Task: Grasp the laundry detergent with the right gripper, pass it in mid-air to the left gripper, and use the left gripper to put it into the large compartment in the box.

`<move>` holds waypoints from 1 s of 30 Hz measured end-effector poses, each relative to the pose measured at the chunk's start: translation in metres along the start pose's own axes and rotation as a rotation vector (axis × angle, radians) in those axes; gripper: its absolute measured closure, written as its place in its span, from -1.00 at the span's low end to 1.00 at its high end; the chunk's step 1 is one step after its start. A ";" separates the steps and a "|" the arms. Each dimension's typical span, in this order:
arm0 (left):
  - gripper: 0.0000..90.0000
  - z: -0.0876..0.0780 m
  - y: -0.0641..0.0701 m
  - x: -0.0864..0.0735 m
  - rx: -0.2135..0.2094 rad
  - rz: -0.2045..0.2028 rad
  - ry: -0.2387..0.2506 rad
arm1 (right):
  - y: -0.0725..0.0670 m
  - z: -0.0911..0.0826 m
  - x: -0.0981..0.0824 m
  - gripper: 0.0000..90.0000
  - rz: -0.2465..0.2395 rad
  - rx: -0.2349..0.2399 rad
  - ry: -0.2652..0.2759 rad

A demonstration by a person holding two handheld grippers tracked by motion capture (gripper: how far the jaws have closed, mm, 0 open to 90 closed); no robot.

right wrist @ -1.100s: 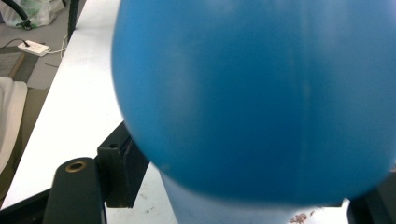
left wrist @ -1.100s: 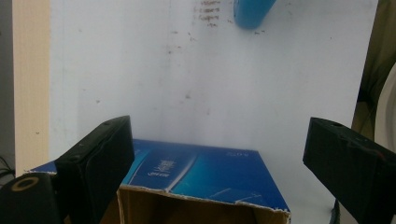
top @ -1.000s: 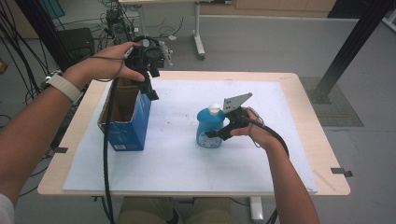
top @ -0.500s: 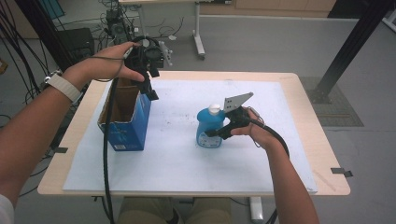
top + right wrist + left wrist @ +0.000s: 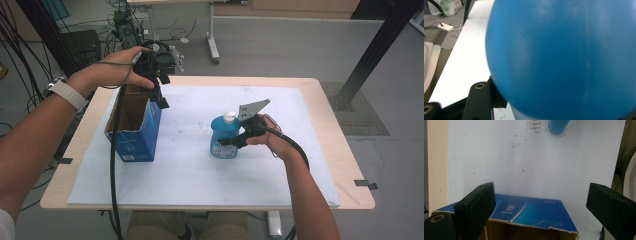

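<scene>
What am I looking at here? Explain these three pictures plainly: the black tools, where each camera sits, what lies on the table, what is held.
A person holds a two-jaw tool in each hand. One camera looks down from above; the other two ride on the tools.

On the white-covered table stand an open blue cardboard box and a blue bottle with a white cap.

The right gripper has just closed its jaws on the bottle, which looms large in the right gripper view.

The left gripper hovers open above the box, holding nothing.

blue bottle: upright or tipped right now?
Upright. The blue bottle stands on its base on the white mat, white cap on top. The right gripper, whose jaws have just been closing, clamps its side.
</scene>
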State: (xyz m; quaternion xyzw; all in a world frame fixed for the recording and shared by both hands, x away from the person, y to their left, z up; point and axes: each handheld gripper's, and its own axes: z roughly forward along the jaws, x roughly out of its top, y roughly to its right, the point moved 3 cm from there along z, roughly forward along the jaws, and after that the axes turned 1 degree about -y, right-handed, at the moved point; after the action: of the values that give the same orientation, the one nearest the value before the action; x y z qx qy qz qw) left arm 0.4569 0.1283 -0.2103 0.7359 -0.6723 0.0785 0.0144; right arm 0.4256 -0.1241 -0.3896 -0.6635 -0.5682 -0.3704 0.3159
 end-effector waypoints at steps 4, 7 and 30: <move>-0.79 -0.001 -0.001 -0.001 -0.001 -0.003 0.006 | 0.001 0.000 -0.002 -0.09 0.004 -0.003 0.018; -0.79 0.000 -0.001 -0.002 -0.001 -0.009 0.010 | 0.001 0.000 -0.002 -0.09 0.008 -0.001 0.025; -0.79 0.002 -0.001 0.001 -0.007 -0.006 0.008 | 0.001 0.000 -0.005 -0.08 0.009 0.007 0.050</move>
State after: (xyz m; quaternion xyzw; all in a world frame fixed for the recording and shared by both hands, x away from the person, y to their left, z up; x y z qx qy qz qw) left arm 0.4579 0.1273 -0.2119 0.7377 -0.6702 0.0788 0.0199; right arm 0.4266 -0.1267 -0.3937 -0.6557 -0.5582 -0.3834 0.3339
